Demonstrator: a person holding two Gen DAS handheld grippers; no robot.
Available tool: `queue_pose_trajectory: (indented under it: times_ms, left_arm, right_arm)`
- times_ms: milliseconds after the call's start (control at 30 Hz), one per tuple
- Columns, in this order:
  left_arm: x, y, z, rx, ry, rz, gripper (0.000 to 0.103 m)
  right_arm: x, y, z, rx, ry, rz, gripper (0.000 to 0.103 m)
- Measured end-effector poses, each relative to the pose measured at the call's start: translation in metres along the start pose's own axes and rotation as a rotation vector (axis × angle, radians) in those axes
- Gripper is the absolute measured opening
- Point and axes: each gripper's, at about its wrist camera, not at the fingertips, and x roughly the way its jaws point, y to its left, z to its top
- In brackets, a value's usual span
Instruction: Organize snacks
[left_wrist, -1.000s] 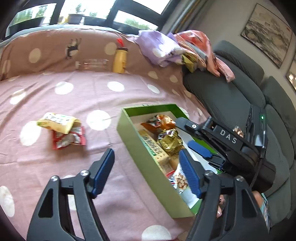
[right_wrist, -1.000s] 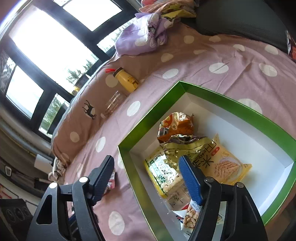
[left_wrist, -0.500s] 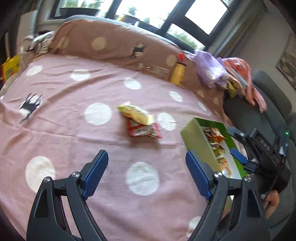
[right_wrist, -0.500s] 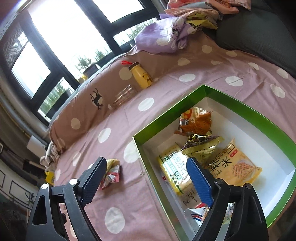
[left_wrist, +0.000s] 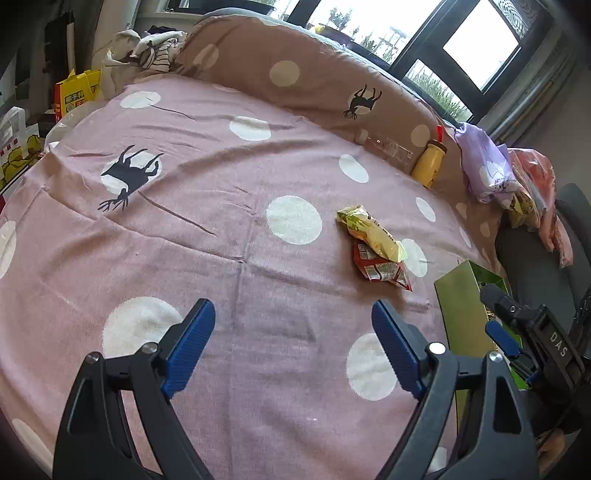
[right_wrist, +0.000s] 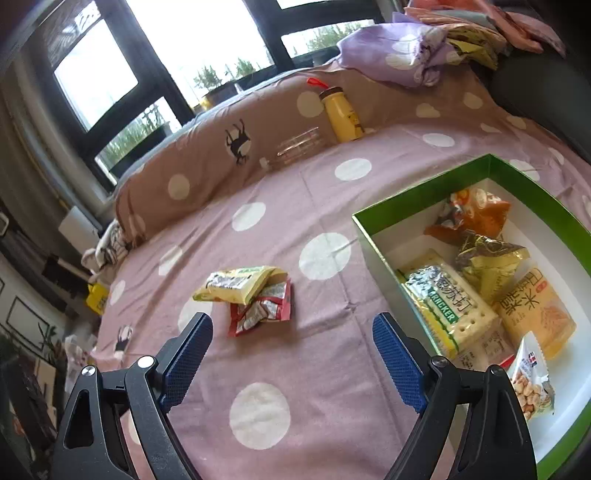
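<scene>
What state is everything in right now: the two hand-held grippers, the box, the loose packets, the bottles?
Left hand-held gripper: open, empty.
Right hand-held gripper: open, empty.
Green box: lidless, partly filled with snacks.
Yellow packet: outside the box, overlapping the red packet.
Yellow bottle: upright, capped.
Clear bottle: lying down.

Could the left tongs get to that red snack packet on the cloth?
Probably yes. The left tongs are open, with only bare cloth before the red packet. The yellow packet overlaps its far end, leaving the near end free.
</scene>
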Motion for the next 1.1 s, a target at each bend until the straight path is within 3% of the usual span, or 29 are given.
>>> queue_pose_trajectory:
  times_ms: [200, 333, 567, 767, 900, 1000, 1100]
  left_arm:
    - [0.003, 0.007, 0.001, -0.020, 0.008, 0.044, 0.087]
    - [-0.001, 0.011, 0.003, -0.037, 0.002, 0.029, 0.087]
    - [-0.005, 0.025, 0.009, -0.070, -0.009, 0.061, 0.087]
    - [-0.010, 0.042, 0.015, -0.128, -0.019, 0.056, 0.087]
    - [-0.011, 0.049, 0.016, -0.146, -0.016, 0.066, 0.087]
    - [-0.011, 0.051, 0.018, -0.152, -0.013, 0.054, 0.087]
    - [-0.013, 0.050, 0.018, -0.153, -0.015, 0.047, 0.087]
  right_arm:
    - [0.013, 0.018, -0.009, -0.034, 0.059, 0.020, 0.089]
    - [0.021, 0.026, -0.010, -0.007, 0.111, 0.088, 0.089]
    - [0.061, 0.048, 0.027, 0.037, 0.217, 0.085, 0.094]
    - [0.123, 0.076, 0.061, -0.029, 0.289, -0.058, 0.094]
    - [0.161, 0.083, 0.061, -0.046, 0.362, -0.101, 0.094]
    - [0.176, 0.090, 0.055, -0.108, 0.372, -0.169, 0.094]
    - [0.180, 0.092, 0.049, -0.133, 0.371, -0.172, 0.094]
